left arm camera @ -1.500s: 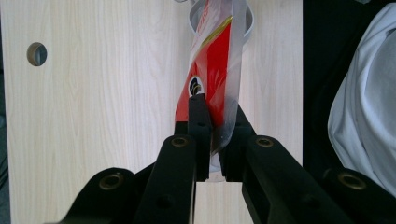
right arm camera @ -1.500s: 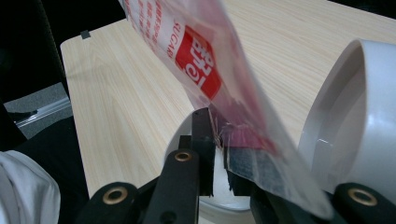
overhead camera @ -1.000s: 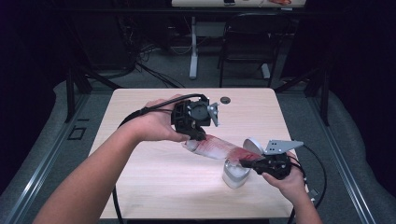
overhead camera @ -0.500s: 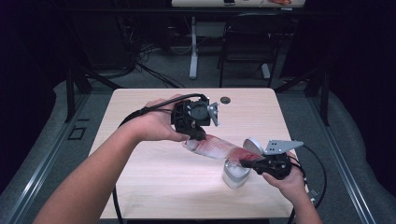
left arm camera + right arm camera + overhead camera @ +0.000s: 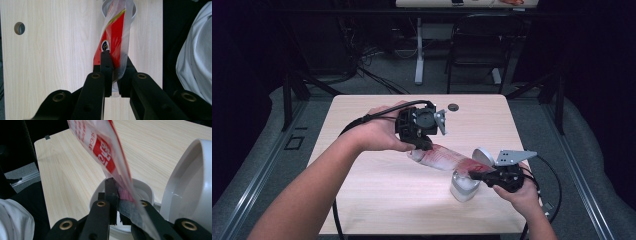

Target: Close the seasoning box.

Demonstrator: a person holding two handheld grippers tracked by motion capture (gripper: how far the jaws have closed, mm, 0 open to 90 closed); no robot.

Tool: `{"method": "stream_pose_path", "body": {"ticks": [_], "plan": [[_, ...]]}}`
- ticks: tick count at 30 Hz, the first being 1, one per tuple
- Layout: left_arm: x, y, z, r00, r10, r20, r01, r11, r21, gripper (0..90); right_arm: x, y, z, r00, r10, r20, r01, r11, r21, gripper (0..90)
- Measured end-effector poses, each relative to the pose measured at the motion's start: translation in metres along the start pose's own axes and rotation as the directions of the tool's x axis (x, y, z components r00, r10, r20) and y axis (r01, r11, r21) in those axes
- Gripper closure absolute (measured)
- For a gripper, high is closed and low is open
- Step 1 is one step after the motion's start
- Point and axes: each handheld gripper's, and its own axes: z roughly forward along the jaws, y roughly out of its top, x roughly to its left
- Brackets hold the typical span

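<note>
surface: pale wood-grain rectangular table (image 5: 377, 195), standing on grey floor
on it: white round plastic container (image 5: 463, 187) with hinged lid standing open, sitting near the right front edge
also: small dark round hole (image 5: 453, 107) showing near the far edge

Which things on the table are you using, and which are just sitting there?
In use:
- red-and-clear plastic bag, pinched at each end by the left gripper and the right gripper
- white tub with its lid flipped open, under the bag's lower end

Just sitting there:
- small dark round thing near the table's far edge
</note>
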Motion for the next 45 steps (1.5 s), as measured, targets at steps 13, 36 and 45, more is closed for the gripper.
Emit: {"method": "stream_pose_path", "body": {"ticks": [13,36,45], "plan": [[-0.0003,0.0019,-0.0005,1.0,0.001,-0.002,-0.001,1.0,-0.003,84.9,0.0003,-0.0001,-0.0003,1.0,-0.003,-0.007,0.003,1.0,0.001,88.0],[-0.0019,0.0059,-0.0028,1.0,0.009,-0.002,-0.009,0.9999,0.008,84.6,0.0022,0.0,-0.0008,0.9998,-0.012,-0.015,0.012,1.0,0.009,88.4],[-0.0021,0.0084,-0.0026,0.9999,0.013,-0.001,-0.013,0.9999,0.011,84.2,0.0016,-0.0013,-0.0001,0.9999,-0.008,-0.012,0.008,1.0,0.012,88.5]]}}
